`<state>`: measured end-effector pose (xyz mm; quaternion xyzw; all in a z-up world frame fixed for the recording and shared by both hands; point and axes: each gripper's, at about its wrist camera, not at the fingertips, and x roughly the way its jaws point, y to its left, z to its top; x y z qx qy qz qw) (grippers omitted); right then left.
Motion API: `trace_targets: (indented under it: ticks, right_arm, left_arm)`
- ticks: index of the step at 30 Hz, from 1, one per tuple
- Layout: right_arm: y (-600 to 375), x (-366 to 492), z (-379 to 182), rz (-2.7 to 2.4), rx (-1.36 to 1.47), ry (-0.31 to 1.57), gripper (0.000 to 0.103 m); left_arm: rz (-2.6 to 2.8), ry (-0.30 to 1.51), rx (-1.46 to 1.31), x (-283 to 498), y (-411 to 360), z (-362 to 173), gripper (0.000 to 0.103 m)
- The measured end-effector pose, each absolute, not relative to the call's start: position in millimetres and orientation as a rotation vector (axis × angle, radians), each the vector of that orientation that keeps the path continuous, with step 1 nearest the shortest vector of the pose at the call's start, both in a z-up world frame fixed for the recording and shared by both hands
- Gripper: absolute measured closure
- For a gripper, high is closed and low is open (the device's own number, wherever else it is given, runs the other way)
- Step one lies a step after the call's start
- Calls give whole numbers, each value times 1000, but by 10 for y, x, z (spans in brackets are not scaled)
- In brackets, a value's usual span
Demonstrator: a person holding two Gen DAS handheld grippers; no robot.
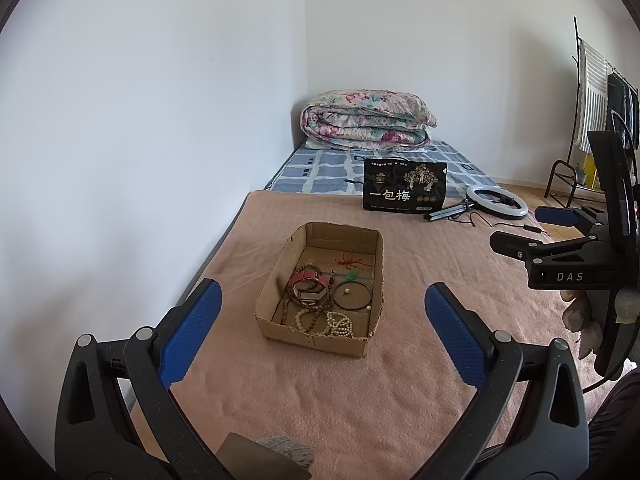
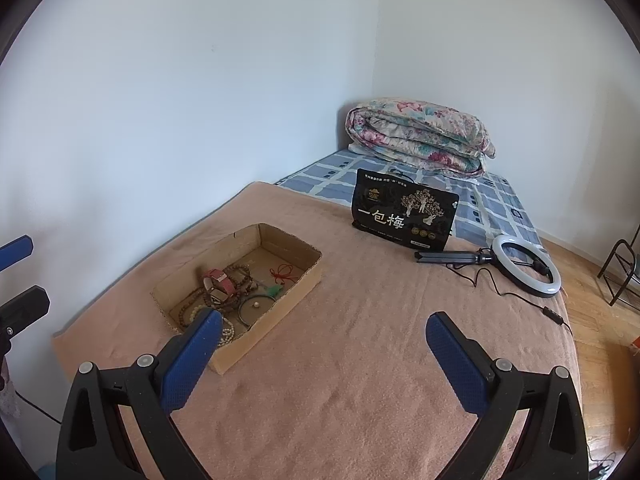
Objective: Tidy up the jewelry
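In the left wrist view, the left gripper (image 1: 322, 320) fills the lower part of the frame, its blue-padded fingers spread wide with nothing between them. Just above it, at the centre, stands the shallow open brown cardboard box (image 1: 320, 338) on the peach-pink blanket (image 1: 420, 360). All the jewelry in sight lies inside that box: the pink-strapped wristwatch (image 1: 306, 278), the dark brown wooden bead strand (image 1: 298, 300), the cream pearl-like bead strand (image 1: 340, 325), the thin dark bangle (image 1: 353, 296) and the red knotted cord with a green charm (image 1: 350, 262).

Further right, at the frame's right edge, the right gripper (image 1: 532, 232) hangs above the blanket; in its own view its fingers are likewise parted and empty.

No piece lies loose on the blanket. The pieces overlap in a heap at the near end of the box, the far end mostly bare. That fits two stages: everything gathered into the box and done, or a tangled pile awaiting sorting. The pictures do not settle which.
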<state>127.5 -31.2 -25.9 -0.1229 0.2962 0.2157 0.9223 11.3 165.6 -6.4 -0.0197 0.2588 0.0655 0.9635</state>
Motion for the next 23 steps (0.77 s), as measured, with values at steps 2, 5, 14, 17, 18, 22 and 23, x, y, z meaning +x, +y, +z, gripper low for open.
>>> trace_targets:
  ticks: [2,5,14,17,18,22,23]
  right_arm:
    - [-310,1276,-261,442,-254,607,0]
    - [-312,1272,-258,444,-256,606,0]
    - [-310,1274,-259,442,-254,608,0]
    - [-310,1274,-259,442,-256,608,0]
    - [-311,1272,-257,443,-257,608,0]
    - [-304,1275,-261,441,-253,609,0]
    - [-305,1276,-262,441,-253,609,0]
  left_arm:
    - [133,528,-40,116,1664,-71,0]
    - [136,534,-38,125,1677,-78,0]
    - [150,534,-25,130,1684,-102,0]
    - [155,536,-24,128,1680,-109,0]
    - [153,538,-27,129,1684,-111,0]
    - [161,528,-25,118,1676,-106,0]
    - [165,524,-23,113,1676,-107,0]
